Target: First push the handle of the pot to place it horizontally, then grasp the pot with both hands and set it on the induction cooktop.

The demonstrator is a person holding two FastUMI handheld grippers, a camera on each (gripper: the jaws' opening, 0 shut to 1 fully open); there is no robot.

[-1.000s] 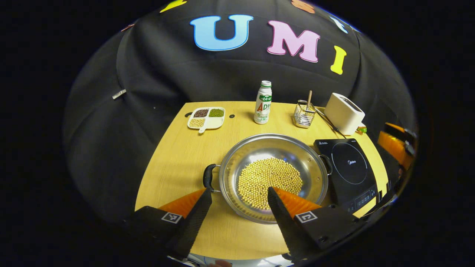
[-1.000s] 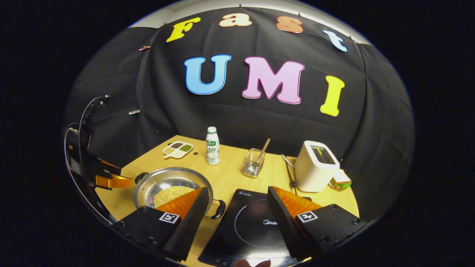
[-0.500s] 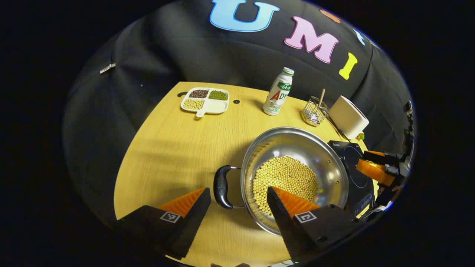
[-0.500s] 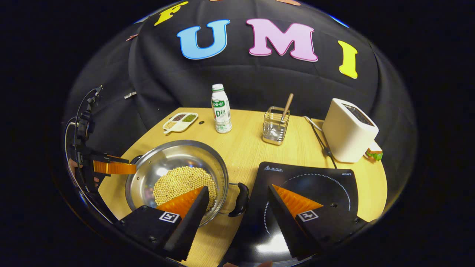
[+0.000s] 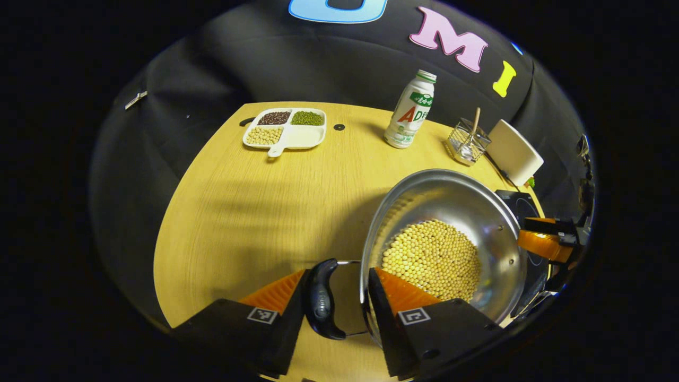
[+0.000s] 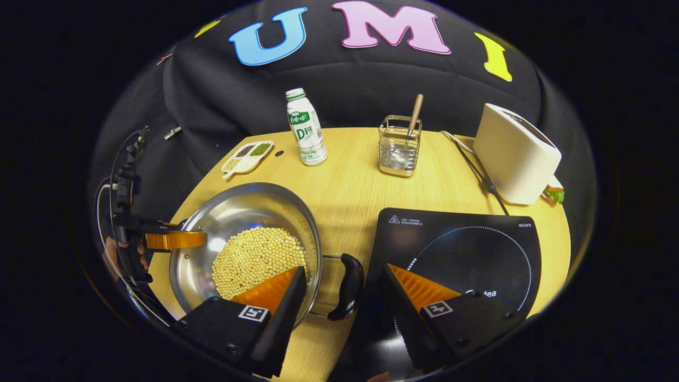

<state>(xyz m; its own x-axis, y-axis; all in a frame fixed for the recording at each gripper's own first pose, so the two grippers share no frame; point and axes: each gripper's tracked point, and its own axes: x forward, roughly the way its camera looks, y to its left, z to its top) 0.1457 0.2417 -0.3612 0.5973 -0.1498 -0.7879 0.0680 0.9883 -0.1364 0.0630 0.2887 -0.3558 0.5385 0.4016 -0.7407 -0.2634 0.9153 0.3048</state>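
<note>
A steel pot [image 5: 451,196] holding yellow beans stands on the wooden table, its two black handles pointing left and right. My left gripper [image 5: 337,276] is open around the pot's left handle [image 5: 321,300]; one finger lies close beside the handle, the other over the pot's rim. My right gripper [image 6: 344,269] is open around the right handle [image 6: 347,286], with one finger over the pot [image 6: 238,212] and one above the black induction cooktop [image 6: 467,249]. The cooktop [image 5: 522,207] lies just right of the pot. Each view shows the other gripper [image 5: 541,244] [image 6: 175,240] at the pot's far side.
At the back of the table stand a white drink bottle [image 6: 305,130], a divided dish of beans [image 5: 286,132], a wire holder with a wooden utensil [image 6: 399,146] and a white toaster [image 6: 517,154] with its cord. Bare tabletop [image 5: 254,212] spreads left of the pot.
Both grippers have come down and forward onto the pot's handles. The left gripper's fingers have narrowed around the left handle. The pot has not moved.
</note>
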